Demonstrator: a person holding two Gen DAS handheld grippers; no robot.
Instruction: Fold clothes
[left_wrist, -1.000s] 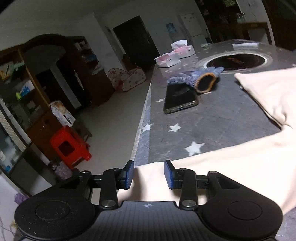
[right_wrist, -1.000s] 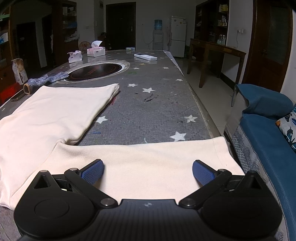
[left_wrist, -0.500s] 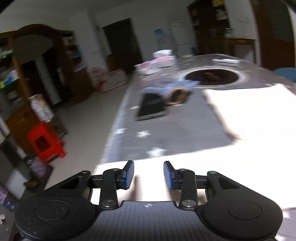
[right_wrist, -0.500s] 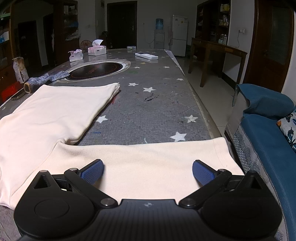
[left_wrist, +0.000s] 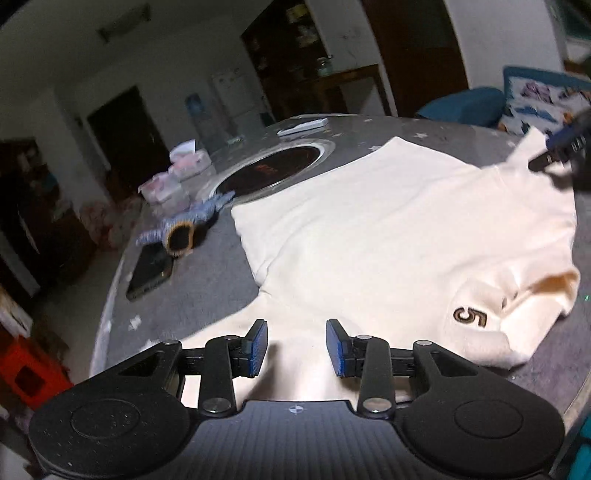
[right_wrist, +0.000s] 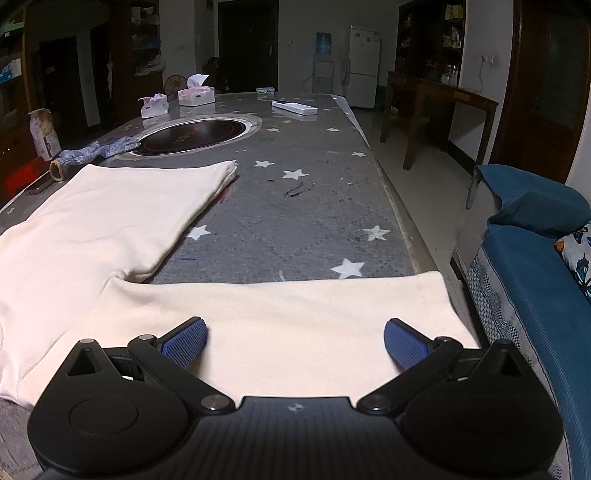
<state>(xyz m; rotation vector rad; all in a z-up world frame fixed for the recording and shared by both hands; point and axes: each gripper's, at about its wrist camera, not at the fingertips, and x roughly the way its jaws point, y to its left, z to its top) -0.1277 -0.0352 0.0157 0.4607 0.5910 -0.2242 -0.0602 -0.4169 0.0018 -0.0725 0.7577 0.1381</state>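
A cream sweatshirt lies spread flat on the grey star-patterned table, with a "5" emblem near its collar. My left gripper hovers over the near left sleeve. Its blue pads stand a narrow gap apart, cloth shows between them, and neither pad presses it. My right gripper is wide open just above the right sleeve, which stretches toward the table's right edge. The sweatshirt's body runs away to the left. The right gripper's tip shows at the far right of the left wrist view.
A blue knit glove and a dark phone lie beside the sweatshirt's hem near the left table edge. Behind them are a round inset hob, tissue boxes and a white remote. A blue sofa stands right of the table.
My left gripper has swung to the right, from facing the table's left edge to facing across the whole sweatshirt. Its finger gap is unchanged. The right gripper has stayed put.
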